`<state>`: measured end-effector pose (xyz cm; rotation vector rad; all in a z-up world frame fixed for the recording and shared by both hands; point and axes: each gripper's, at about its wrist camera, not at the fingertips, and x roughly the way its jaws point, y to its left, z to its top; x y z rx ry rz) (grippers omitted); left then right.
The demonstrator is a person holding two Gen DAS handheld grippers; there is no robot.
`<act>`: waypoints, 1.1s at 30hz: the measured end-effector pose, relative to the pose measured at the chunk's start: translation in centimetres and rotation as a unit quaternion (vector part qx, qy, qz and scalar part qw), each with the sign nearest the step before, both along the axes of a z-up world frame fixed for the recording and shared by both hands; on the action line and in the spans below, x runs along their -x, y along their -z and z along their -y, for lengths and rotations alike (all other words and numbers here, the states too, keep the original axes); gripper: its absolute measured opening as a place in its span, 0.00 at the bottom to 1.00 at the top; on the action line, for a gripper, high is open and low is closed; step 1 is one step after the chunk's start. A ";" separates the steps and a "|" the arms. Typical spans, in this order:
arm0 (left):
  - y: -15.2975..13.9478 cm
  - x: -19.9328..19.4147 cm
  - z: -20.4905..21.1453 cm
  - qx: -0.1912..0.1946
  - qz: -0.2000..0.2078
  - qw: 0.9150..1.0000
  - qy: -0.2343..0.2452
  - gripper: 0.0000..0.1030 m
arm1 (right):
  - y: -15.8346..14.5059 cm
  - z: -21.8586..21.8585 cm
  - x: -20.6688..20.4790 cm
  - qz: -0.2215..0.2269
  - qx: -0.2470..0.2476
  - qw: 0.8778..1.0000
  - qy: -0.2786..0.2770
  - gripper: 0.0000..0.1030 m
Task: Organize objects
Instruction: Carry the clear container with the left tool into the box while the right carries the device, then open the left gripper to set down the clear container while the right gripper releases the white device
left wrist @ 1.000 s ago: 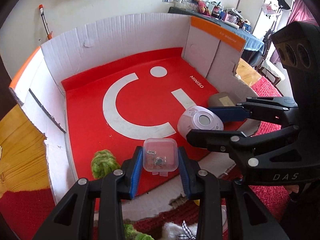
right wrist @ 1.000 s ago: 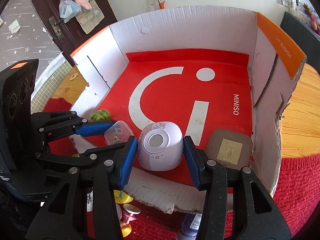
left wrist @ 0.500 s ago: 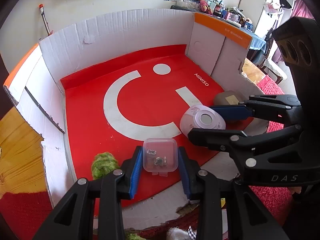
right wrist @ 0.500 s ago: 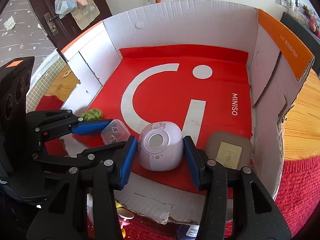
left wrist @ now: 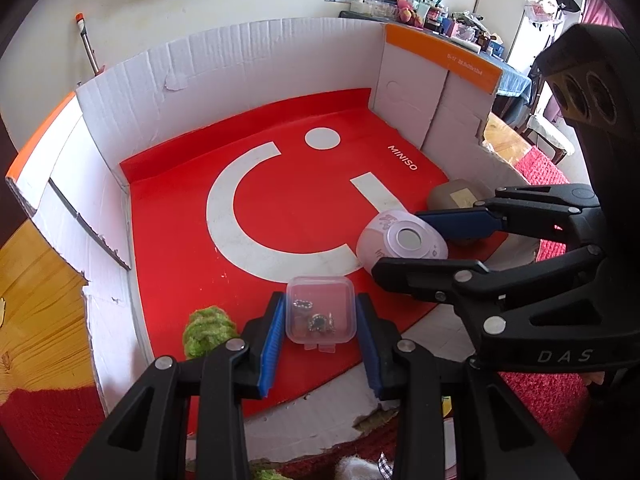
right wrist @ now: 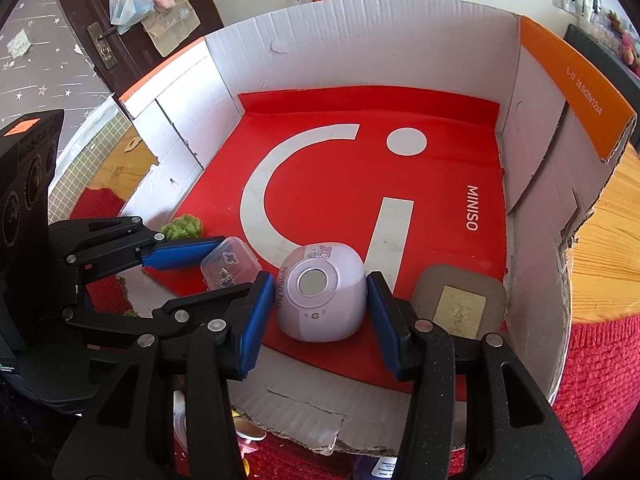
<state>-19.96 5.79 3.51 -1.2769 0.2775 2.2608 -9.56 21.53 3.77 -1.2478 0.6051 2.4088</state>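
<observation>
Looking down my left wrist camera, I see the left gripper (left wrist: 320, 340) standing wide around a small clear plastic case (left wrist: 320, 309) of trinkets, a sliver of red floor showing on each side between pad and case. The case sits on the floor of the red-lined cardboard box (left wrist: 224, 60), close to its torn front edge, dead ahead between the fingers. A green fuzzy ball (left wrist: 208, 332) lies just left of the left finger; the right gripper (left wrist: 424, 248) reaches in from the right around a lilac rounded gadget (left wrist: 400, 240).

Through my right wrist camera, the right gripper is likewise wide, its blue pads either side of the lilac "My Melody" gadget (right wrist: 322, 296), which rests on the box floor, round face towards me. I judge neither tong grips anything. A tan square box (right wrist: 460, 304) sits just right of it. Both items appear placed; backing straight out along the fingers should clear them.
</observation>
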 end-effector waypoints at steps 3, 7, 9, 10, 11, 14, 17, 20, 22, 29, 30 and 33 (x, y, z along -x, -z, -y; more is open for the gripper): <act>0.0 0.0 0.0 0.000 0.000 1.000 0.000 0.36 | 0.0 0.0 0.1 0.001 0.000 1.000 0.006 0.45; 0.0 0.0 0.0 0.000 0.000 1.000 0.001 0.37 | 0.0 0.0 0.1 0.002 -0.001 1.000 0.005 0.46; 0.0 0.0 0.1 0.000 -0.001 1.000 -0.001 0.42 | 0.0 0.0 0.1 0.002 -0.001 1.000 0.006 0.46; 0.0 0.0 0.1 0.002 -0.003 1.000 -0.003 0.43 | 0.0 0.0 0.1 0.002 -0.001 1.000 0.008 0.46; -0.1 0.0 0.2 0.003 -0.003 1.000 -0.004 0.44 | 0.0 0.0 0.1 0.002 -0.002 1.000 0.008 0.46; -0.1 0.0 0.2 0.003 -0.003 1.000 -0.004 0.44 | -0.1 0.0 0.1 0.003 -0.002 1.000 0.008 0.46; -0.2 0.0 0.3 0.003 -0.004 1.000 -0.004 0.44 | -0.1 0.1 0.1 0.003 -0.003 1.000 0.009 0.47; -0.2 -0.1 0.3 0.003 -0.004 1.000 -0.005 0.45 | -0.2 0.1 0.1 0.003 -0.006 1.000 0.011 0.48; -0.4 -0.1 0.4 0.002 -0.006 1.000 -0.005 0.45 | -0.4 0.2 0.1 0.002 -0.009 1.000 0.011 0.50; -0.9 -0.6 0.6 -0.001 -0.014 1.000 -0.008 0.47 | -1.0 0.4 -0.1 -0.002 -0.016 1.000 0.012 0.51; -1.0 -0.7 0.6 -0.002 -0.016 1.000 -0.009 0.47 | -1.1 0.5 -0.2 -0.003 -0.017 1.000 0.013 0.51; -1.5 -1.0 0.9 -0.007 -0.022 1.000 -0.015 0.47 | -1.7 0.8 -0.5 -0.009 -0.022 1.000 0.014 0.51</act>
